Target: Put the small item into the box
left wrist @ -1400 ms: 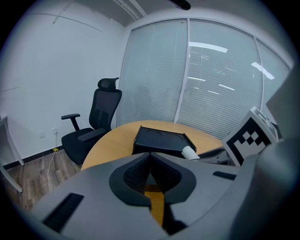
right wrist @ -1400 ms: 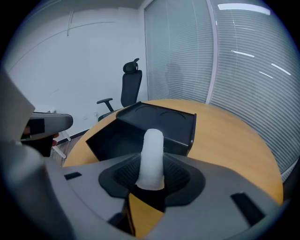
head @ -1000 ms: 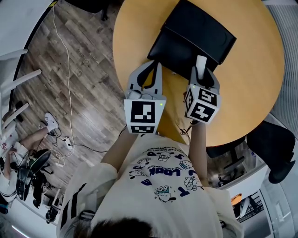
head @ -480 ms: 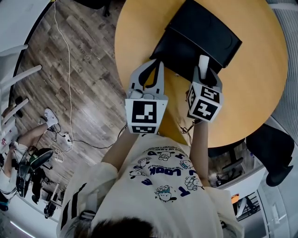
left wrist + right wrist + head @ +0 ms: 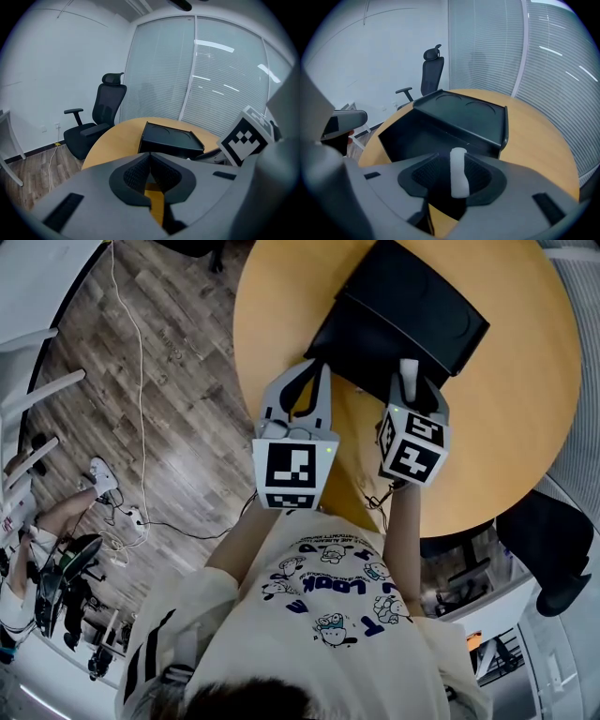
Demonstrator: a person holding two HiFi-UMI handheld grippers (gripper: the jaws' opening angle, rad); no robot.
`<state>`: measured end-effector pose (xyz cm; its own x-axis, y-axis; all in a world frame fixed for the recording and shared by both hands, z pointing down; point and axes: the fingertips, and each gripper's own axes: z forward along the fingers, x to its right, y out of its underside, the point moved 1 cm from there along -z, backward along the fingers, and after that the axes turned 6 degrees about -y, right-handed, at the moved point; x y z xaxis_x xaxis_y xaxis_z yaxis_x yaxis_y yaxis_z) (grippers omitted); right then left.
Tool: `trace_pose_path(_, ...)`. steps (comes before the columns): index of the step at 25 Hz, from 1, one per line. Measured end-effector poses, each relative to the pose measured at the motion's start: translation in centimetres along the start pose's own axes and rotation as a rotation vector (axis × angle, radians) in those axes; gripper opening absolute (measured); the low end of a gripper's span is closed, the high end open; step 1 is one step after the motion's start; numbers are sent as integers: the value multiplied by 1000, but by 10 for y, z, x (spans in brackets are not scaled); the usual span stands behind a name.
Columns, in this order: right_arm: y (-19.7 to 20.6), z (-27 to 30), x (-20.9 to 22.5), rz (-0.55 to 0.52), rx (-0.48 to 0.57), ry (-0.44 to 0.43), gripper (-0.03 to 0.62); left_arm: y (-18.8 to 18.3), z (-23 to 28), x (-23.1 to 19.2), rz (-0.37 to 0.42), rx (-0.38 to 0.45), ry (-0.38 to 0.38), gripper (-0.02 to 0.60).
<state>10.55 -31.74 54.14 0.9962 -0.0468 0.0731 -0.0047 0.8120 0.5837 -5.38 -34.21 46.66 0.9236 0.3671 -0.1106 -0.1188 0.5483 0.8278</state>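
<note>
A: A round wooden tabletop is standing over plank flooring in an office, with window blinds and a black chair showing behind it. Where is the small white item sitting?

B: It is standing upright between the jaws of the right hand-held gripper, just over the near side of the open black box. Those jaws are opening, and a gap is showing on the item's left side.

A: And the left hand-held gripper?

B: Its jaws are meeting at the tips with nothing between them, hovering beside the box's near-left corner.

A: Is any writing showing?

B: The person's pale shirt is showing the word "LOOK" among cartoon figures. The gripper cubes are showing only black-and-white square patterns.
</note>
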Motion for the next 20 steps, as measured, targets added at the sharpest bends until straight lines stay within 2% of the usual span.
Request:
trace_pose_path(4, -7, -10, -2, 9, 34, -1, 176, -5, -2, 3, 3, 15, 8, 15)
trace_pose_path(9, -17, -30, -7, 34, 104, -2, 97, -16, -12, 7, 8, 46, 14, 15)
trace_pose_path(20, -37, -84, -24, 45, 279, -42, 45, -49, -41, 22, 32, 148, 36, 15)
